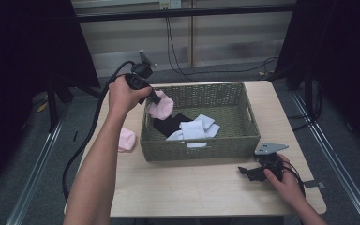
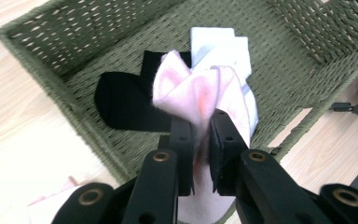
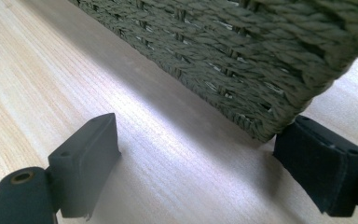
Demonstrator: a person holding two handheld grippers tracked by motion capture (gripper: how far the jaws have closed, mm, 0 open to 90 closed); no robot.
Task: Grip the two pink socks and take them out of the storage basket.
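Left tongs (image 2: pixel 200 135) clenched on pink sock (image 2: pixel 196 88) above basket (image 1: pixel 243 101) rim; right tongs (image 3: pixel 205 158) released.

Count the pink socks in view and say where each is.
2: one pink sock clamped in the left gripper over the basket; another on the table left of it. More may be hidden.

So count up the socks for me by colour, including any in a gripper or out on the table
Pink fluffy socks: 2, one held in the left gripper over the green woven basket, one on the wooden table.
Black sock: 1, in the basket.
White socks: 2, as far as I can tell.
Total: 5.
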